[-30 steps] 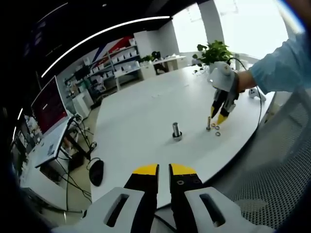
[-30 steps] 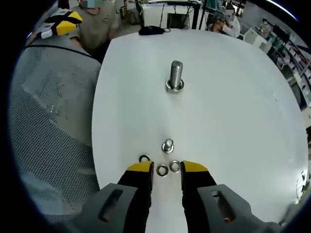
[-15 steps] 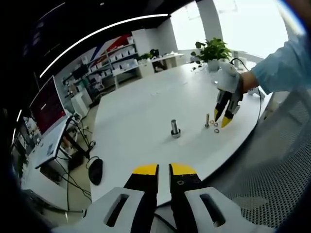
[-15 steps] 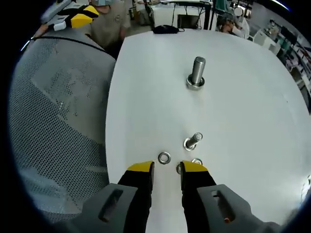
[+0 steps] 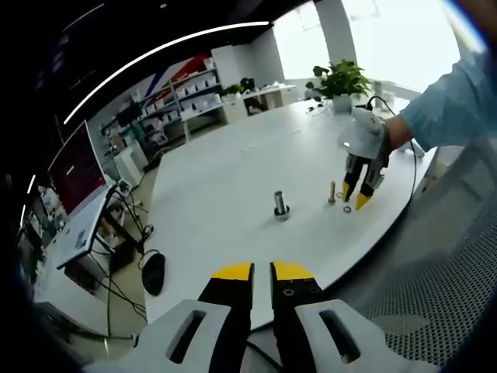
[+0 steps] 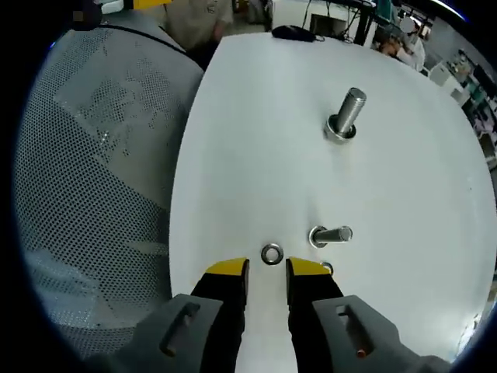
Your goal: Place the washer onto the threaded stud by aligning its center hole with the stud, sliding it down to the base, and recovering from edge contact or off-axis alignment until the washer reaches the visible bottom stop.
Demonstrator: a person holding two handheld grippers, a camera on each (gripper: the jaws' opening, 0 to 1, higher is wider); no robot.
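My left gripper [image 5: 262, 270] sits well back off the near edge of the white table [image 5: 225, 179], jaws pressed almost together on nothing; I judge I'm parking it clear of the work. Farther right stands the large threaded stud [image 5: 280, 203], upright on its base, bare. Beyond it is a smaller stud [image 5: 332, 193], and my right gripper [image 5: 355, 198] comes down beside it. Through the right gripper view, a washer [image 6: 271, 253] lies flat on the table just ahead of the gap between my parted, empty jaws [image 6: 266, 269], lined up for the pick, I think. No readable writing anywhere.
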